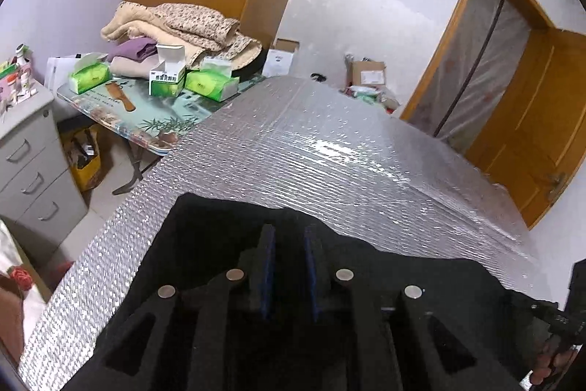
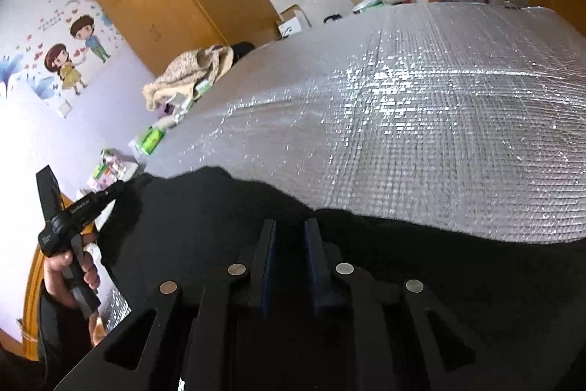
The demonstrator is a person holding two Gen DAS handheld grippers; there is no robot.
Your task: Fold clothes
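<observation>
Garment status: black cloth garment (image 1: 384,266) lies on silver quilted foil mat (image 1: 311,149), no neat fold evident yet. Left gripper (image 1: 289,233) & right gripper (image 2: 289,226): we can't tell whether gripping.

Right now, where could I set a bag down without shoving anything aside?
The silver quilted foil sheet lies bare beyond the black garment, up to its far edge. The side table with the bamboo print is crowded: green tissue packs and folded blankets.
</observation>
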